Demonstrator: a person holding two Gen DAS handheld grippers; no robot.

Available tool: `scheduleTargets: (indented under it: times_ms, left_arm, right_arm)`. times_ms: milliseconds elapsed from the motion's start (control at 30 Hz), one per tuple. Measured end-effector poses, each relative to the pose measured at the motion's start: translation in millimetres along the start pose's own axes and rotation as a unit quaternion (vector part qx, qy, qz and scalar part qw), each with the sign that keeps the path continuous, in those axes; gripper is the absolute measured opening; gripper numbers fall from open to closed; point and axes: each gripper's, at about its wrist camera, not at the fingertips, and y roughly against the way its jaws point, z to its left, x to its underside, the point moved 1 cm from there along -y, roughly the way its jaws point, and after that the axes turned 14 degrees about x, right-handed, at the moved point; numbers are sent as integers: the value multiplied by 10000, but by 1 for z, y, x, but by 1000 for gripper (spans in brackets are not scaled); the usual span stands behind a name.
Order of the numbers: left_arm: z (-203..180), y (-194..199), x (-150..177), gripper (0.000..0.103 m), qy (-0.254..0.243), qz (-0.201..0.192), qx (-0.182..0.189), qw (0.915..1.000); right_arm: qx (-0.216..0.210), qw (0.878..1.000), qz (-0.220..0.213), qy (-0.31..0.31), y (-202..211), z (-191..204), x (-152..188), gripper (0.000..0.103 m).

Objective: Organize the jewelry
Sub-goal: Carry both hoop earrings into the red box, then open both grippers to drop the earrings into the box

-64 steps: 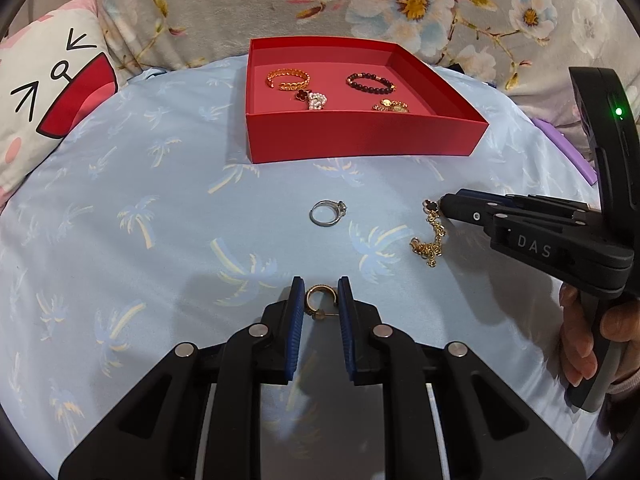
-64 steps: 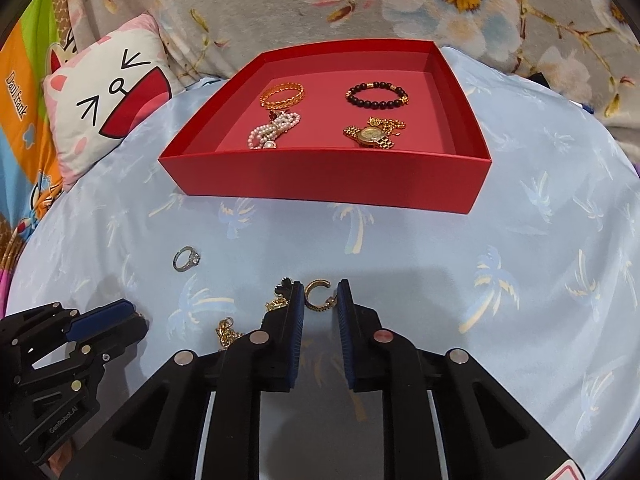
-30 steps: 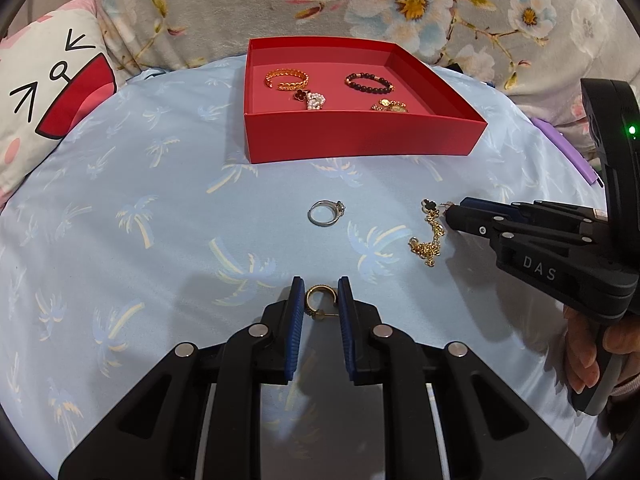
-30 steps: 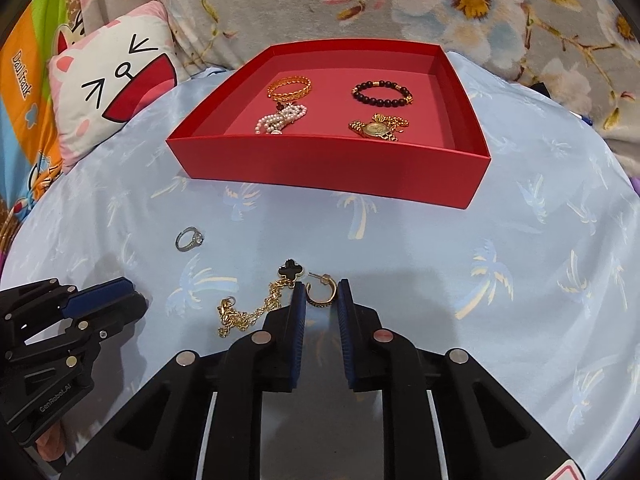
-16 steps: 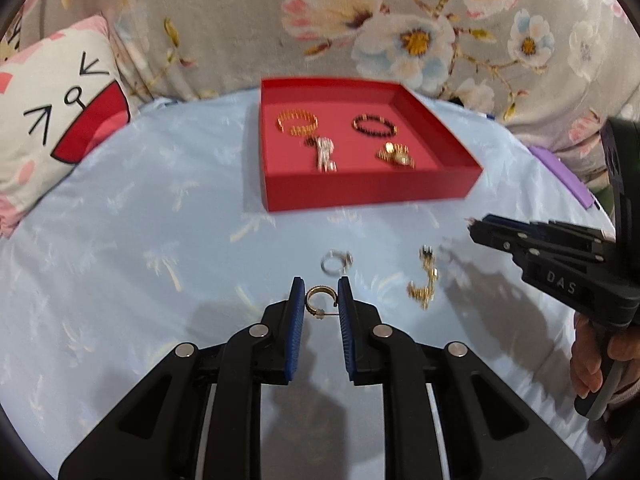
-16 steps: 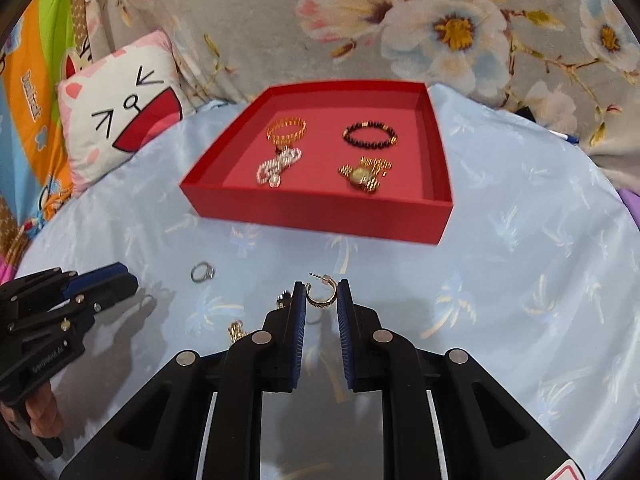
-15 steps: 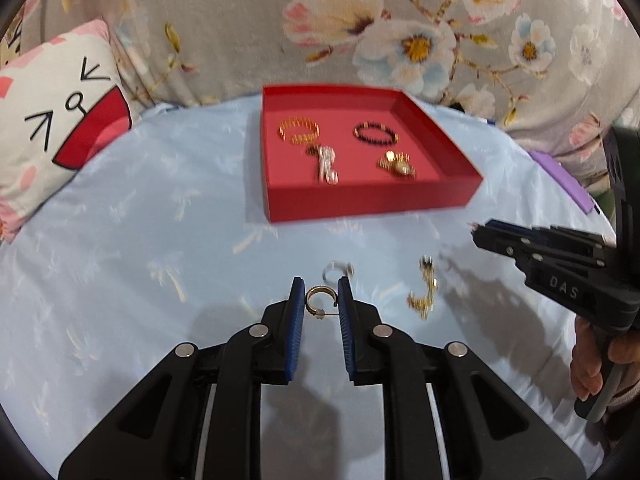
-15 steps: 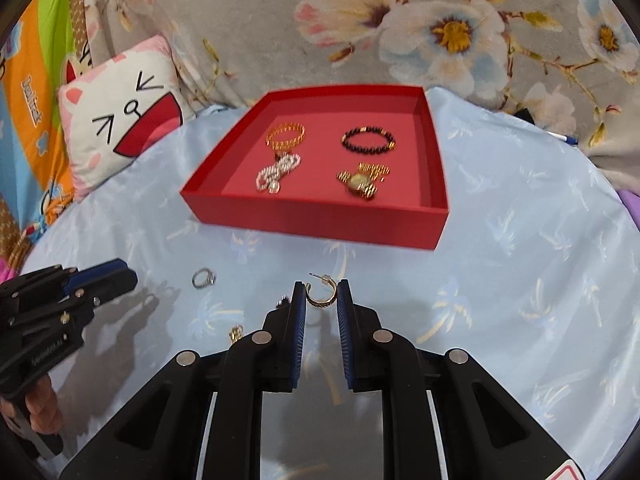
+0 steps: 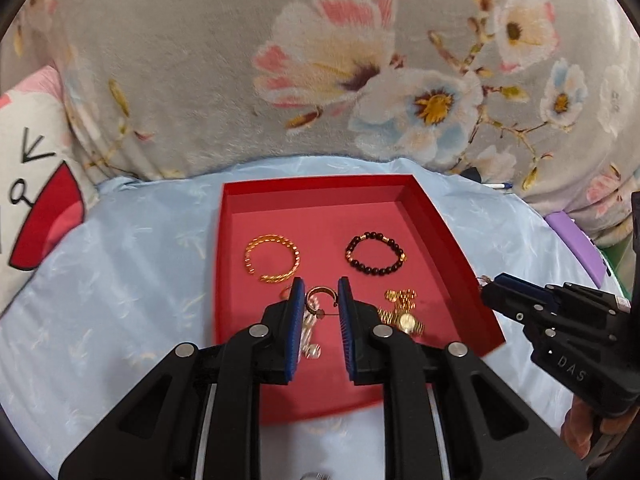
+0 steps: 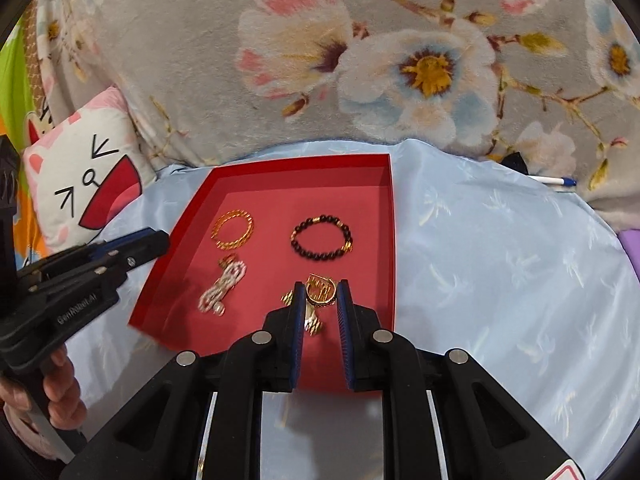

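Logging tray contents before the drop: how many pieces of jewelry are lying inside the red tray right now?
4 in the red cardboard tray: gold twisted bangle back left, dark beaded bracelet back right, pearl-and-gold piece front left, gold watch front right. More may hide behind the tongs.

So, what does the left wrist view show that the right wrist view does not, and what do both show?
Only the left wrist view shows the right gripper from the side, beside the tray's right wall, and the left gripper's own gold hoop earring between its pads.

Only the right wrist view shows the left gripper from the side, at the tray's left wall, a white pen, and the right gripper's hoop earring.

Both show the red tray holding the gold bangle, dark bead bracelet, pearl piece and gold watch.
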Motion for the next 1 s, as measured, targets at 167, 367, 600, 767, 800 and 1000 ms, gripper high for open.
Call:
scheduleTargets:
  times_ms: [167,367,600,767,800,1000]
  left_arm:
    - [1,-41,-7,16,74,309,144,9994]
    - [2,-85,-8,16,84,639,92,9979]
    - [16,-105,-6,17,229,788,3,9966]
    - [15,-103,-6,40,202,716,-42,9972]
    - [14,-103,-7,40,181,680,-55,9975]
    - [8,-81,-11,40,144,419,-22,9990]
  right_arm:
    - [-114,9993,336,-124,-46,0,-19,15]
    - [-62,9983,583,27,-81,11,-19,15]
    - [46,9984,530,204,-92,15,-16,16]
    - [82,9986,463,261,-92,17,-16,16]
    - [68,9986,462,254,-92,16,-16,16]
    - [-32,9991,407,93,-76,7,-14,16]
